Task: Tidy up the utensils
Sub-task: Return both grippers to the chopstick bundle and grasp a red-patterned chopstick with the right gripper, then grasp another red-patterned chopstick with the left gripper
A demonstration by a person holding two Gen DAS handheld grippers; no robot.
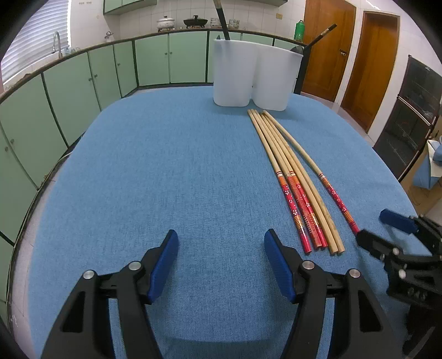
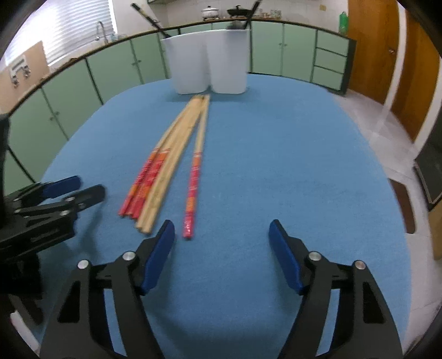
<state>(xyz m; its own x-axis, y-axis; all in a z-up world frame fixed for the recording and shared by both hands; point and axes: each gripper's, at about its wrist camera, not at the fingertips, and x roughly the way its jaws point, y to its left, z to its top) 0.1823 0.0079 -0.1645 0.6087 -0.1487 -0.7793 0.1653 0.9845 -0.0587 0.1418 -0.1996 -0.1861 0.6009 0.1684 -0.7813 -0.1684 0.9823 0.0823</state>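
Note:
Several bamboo chopsticks [image 1: 292, 176] with red patterned handles lie in a bundle on the blue tablecloth [image 1: 165, 179], tips toward a white two-compartment holder [image 1: 254, 74]. One chopstick [image 1: 328, 187] lies slightly apart on the right. Black utensils [image 1: 222, 19] stand in the holder. My left gripper [image 1: 221, 243] is open and empty, left of the handles. My right gripper [image 2: 222, 233] is open and empty, just behind the separate chopstick [image 2: 193, 185]; the bundle [image 2: 160, 176] and holder [image 2: 207, 60] lie ahead. The right gripper also shows in the left wrist view [image 1: 378, 226].
Green kitchen cabinets [image 1: 116, 71] curve around behind the table, with pots [image 1: 165, 22] on the counter and a sink tap [image 1: 56, 41] at left. Wooden doors [image 1: 367, 69] and a dark oven [image 1: 414, 116] stand at right. The left gripper appears at left in the right wrist view [image 2: 83, 187].

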